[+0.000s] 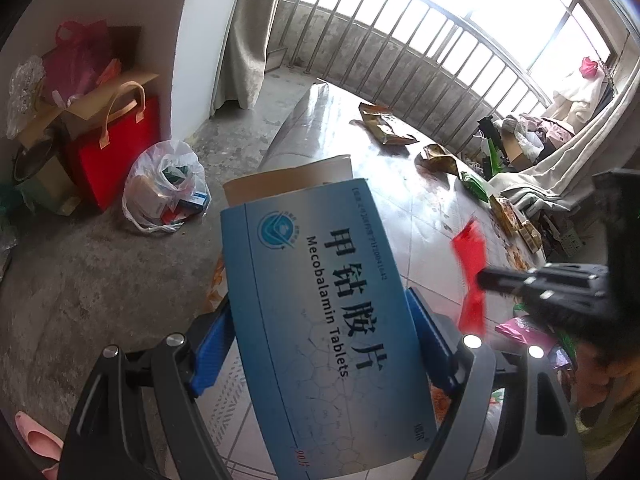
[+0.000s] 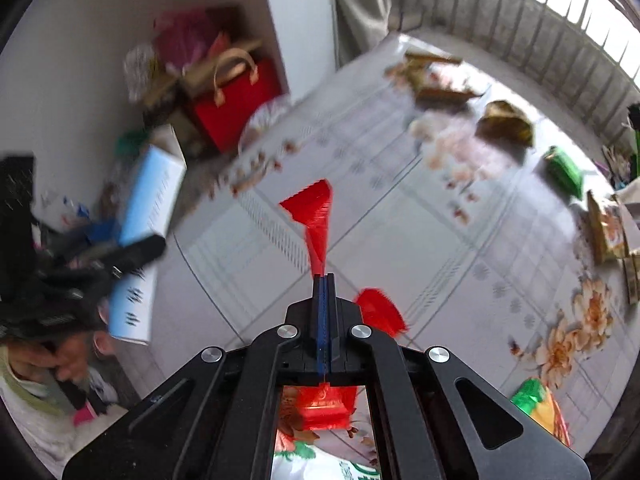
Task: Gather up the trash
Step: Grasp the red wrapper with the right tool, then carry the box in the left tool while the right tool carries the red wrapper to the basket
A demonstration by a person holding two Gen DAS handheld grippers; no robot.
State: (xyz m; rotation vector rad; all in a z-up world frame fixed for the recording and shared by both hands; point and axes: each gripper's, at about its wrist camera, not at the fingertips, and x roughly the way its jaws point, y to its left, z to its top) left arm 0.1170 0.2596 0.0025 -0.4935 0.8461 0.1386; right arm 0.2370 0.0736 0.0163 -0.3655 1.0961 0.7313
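Left wrist view: the left gripper (image 1: 320, 332) was clamped on a blue medicine box (image 1: 324, 312), its blue pads pressing the box's two long sides, open flap end pointing away from the camera. The box was held up over the near left edge of the table (image 1: 400, 208), w/ concrete floor beyond. To the right, the right gripper (image 1: 486, 278) was closed on a red wrapper (image 1: 470, 276), the scrap sticking out above & below the tips.

Right wrist view, motion-blurred: the right gripper (image 2: 325, 278) had its jaws shut tight, the red wrapper (image 2: 314, 220) pinched betw. them and fanning out ahead, more of it trailing below the tips. The medicine box (image 2: 146, 236) showed at left.

Still on the table: brown snack wrappers (image 1: 384, 124) at the far end, a green packet (image 1: 474, 186) & small boxes (image 1: 516, 224) along the right edge, more bright wrappers (image 1: 516, 330) near right. A half-full clear plastic bag (image 1: 164, 188) sat on the floor at left, beside a red gift bag (image 1: 116, 152).

Step in hand, by the look of it: both pieces lifted, carry underway. Next move likely calls for taking both to a trash spot, prob. the plastic bag, then letting go over its mouth. Bag opening looked slack, so aim would matter.
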